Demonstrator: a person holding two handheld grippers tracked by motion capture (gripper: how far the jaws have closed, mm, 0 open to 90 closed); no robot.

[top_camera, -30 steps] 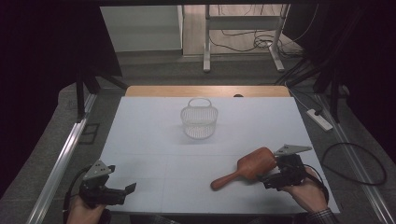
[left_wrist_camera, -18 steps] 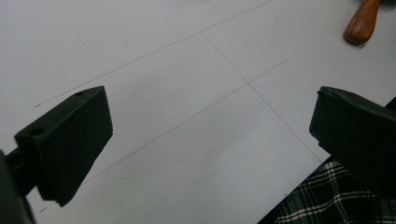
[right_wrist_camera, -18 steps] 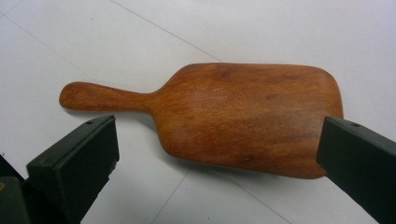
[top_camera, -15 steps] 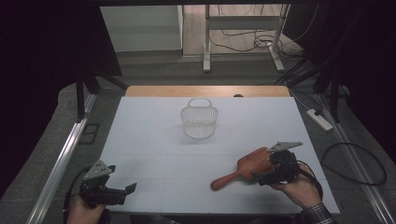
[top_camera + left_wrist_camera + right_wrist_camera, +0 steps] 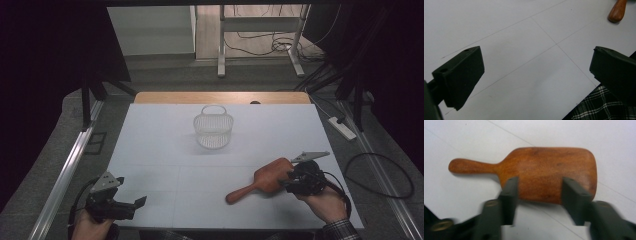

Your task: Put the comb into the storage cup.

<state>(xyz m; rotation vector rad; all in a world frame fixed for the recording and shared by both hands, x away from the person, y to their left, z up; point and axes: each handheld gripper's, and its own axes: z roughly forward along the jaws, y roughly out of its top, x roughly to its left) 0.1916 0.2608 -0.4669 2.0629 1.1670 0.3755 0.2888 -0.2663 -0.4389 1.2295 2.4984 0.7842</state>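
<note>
1. White table [image 5: 165, 150], dark room, cabled floor at frame top; clear wire basket [image 5: 213, 130] at centre.
2. Brown wooden paddle [image 5: 260, 181] lower right; right gripper [image 5: 539, 192] jaws, just closing, straddle its blade, contact unclear.
3. Left gripper [image 5: 536, 72] released, lower left; its view adds plaid cloth [image 5: 599, 107].

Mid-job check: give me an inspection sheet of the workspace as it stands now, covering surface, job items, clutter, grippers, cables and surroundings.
Surface: white sheet-covered table, faint crease lines, wooden edge at the far side.
Job's things: brown wooden paddle with rounded handle lying flat near the right front; clear wire-mesh basket with a loop handle standing upright mid-table, apart from the paddle.
Clutter: nothing seen.
Grippers: right gripper has just been closing its jaws, which now stand over the paddle's broad blade; whether the pads press on it cannot be told. Left gripper open, nothing between its jaws, at the left front.
Cables: one trails from each gripper; loose cables on the floor, right and far side.
Surroundings: white power strip on the floor, metal stand legs beyond the table.
</note>
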